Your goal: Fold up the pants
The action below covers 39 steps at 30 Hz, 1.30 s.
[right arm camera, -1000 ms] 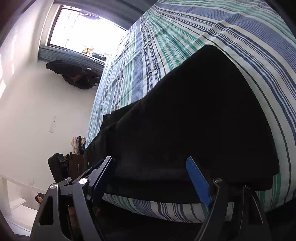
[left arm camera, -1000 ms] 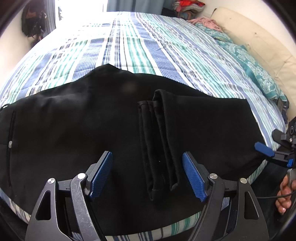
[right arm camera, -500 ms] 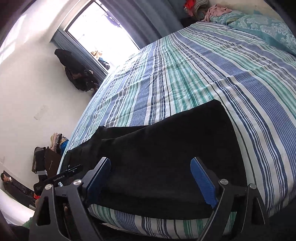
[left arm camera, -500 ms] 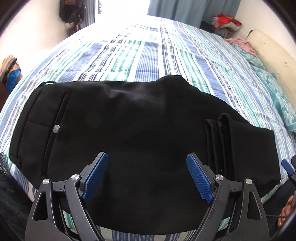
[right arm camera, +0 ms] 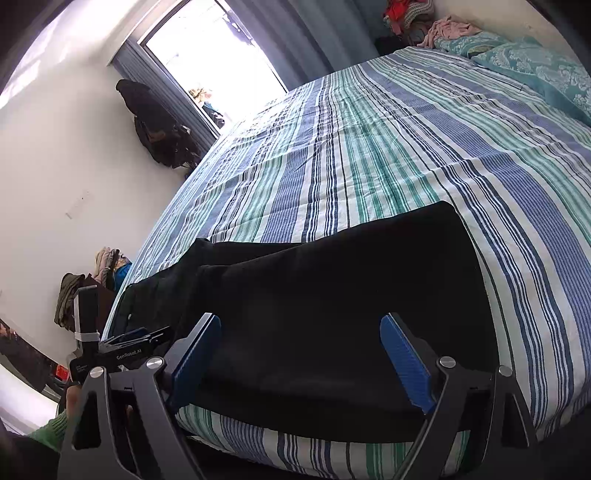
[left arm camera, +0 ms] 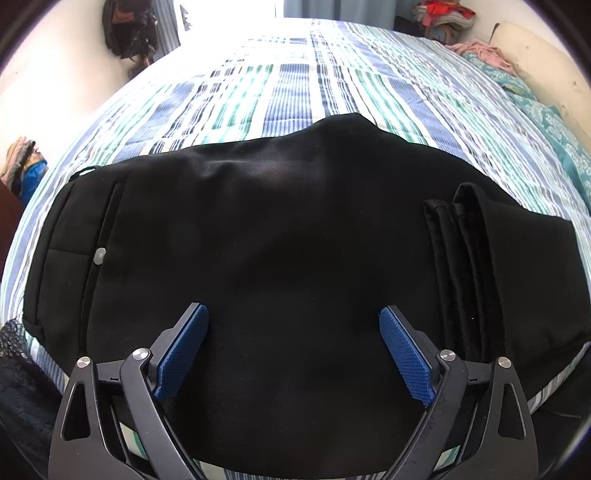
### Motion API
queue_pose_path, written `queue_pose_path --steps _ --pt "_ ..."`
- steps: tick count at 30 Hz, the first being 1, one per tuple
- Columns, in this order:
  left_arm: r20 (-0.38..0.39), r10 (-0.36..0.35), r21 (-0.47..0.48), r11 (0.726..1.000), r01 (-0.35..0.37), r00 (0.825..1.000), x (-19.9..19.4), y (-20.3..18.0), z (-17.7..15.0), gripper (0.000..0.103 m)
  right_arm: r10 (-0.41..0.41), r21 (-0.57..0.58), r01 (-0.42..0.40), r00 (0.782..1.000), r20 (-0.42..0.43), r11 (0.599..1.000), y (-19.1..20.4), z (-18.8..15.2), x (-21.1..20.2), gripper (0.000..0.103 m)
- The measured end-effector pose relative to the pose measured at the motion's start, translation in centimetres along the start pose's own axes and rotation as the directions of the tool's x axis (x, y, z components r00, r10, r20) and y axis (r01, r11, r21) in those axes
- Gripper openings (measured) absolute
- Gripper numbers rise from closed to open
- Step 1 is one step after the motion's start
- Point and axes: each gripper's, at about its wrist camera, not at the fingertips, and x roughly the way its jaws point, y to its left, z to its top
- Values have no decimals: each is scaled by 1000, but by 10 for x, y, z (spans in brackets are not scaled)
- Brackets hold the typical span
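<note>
Black pants (left arm camera: pixel 280 236) lie flat along the near edge of a striped bed (left arm camera: pixel 295 92). The waistband and a pocket button (left arm camera: pixel 99 255) are at the left; the leg ends (left arm camera: pixel 461 258) are folded back on top at the right. My left gripper (left arm camera: pixel 293 334) is open and empty, just above the pants' near middle. My right gripper (right arm camera: pixel 299 345) is open and empty over the folded right end of the pants (right arm camera: pixel 332 288). The left gripper (right arm camera: pixel 129 341) also shows at the left in the right wrist view.
Teal pillows (right arm camera: pixel 535 70) and a cream headboard (left arm camera: pixel 535 62) lie at the far right. Heaped clothes (left arm camera: pixel 443 14) sit behind the bed. Dark bags (right arm camera: pixel 155 125) hang by the bright window. More clothes (right arm camera: pixel 107 266) are piled at the left wall.
My left gripper has moved left, from over the folded leg ends to the pants' middle. My right gripper has tilted level and drawn back a little. Both stay open.
</note>
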Motion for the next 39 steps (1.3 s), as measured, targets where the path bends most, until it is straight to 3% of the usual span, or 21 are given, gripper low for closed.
queue_pose_path --steps 5,15,23,34,39 --pt "-10 9 16 1000 -9 1000 4 -2 -2 101 -16 -58 16 1000 -13 998 10 -2 3 88" --pt "-12 11 15 1000 -11 1000 5 -2 -4 102 -26 -132 23 999 -20 991 27 -6 4 88" --pt "-14 15 9 1000 -15 1000 6 -3 -4 102 -104 -227 134 985 137 965 45 -1 -23 88" --pt "-6 -35 -102 994 34 999 -14 19 -1 102 -115 -195 139 985 127 971 35 1 -21 88" --pt "15 -92 -142 985 93 996 -40 51 9 101 -119 -177 141 985 127 974 30 3 -22 88"
